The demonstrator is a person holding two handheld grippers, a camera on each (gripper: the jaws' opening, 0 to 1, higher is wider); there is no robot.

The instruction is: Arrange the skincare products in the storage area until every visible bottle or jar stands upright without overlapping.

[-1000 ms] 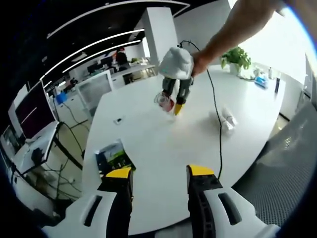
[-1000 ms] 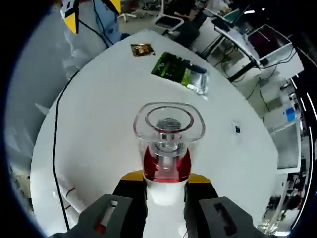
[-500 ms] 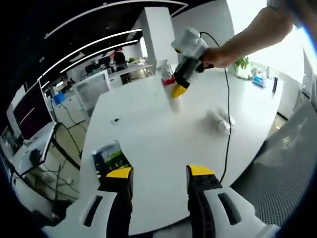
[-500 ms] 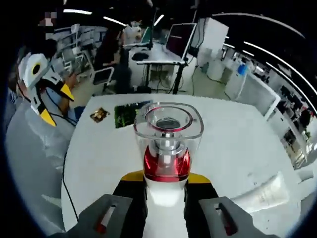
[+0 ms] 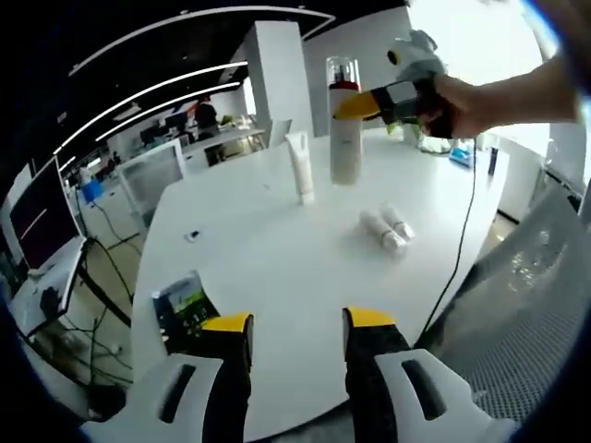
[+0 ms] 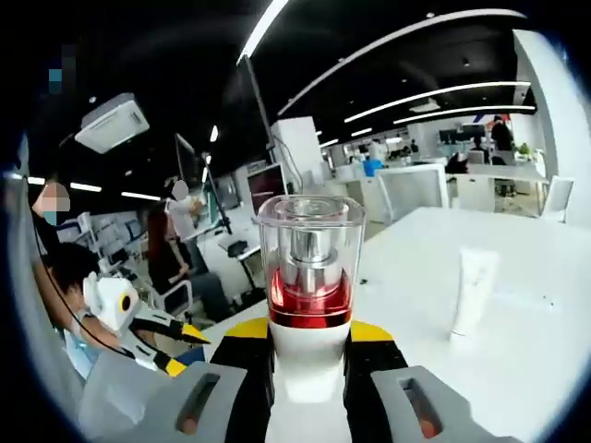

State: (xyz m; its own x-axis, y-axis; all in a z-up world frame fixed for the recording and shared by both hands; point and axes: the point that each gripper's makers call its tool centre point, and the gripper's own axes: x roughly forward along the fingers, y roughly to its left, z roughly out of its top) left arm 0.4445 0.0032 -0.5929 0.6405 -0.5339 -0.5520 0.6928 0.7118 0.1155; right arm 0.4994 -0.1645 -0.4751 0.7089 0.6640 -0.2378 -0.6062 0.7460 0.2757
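Skincare bottle [image 6: 309, 305] with a red band and clear cap sits pinched between the jaws of the right tool [image 6: 309, 346], upright at the far side of the desk [image 5: 277, 268]; whether its base touches the desk I cannot tell. Just left of it 1 white tube [image 5: 298, 166] stands upright. Nearer, 2 small white bottles [image 5: 388, 227] lie on their sides, touching, so they remain to be stood. The left tool [image 5: 288, 325] hovers spread and empty at the near edge, beside 1 green packet [image 5: 180, 300].
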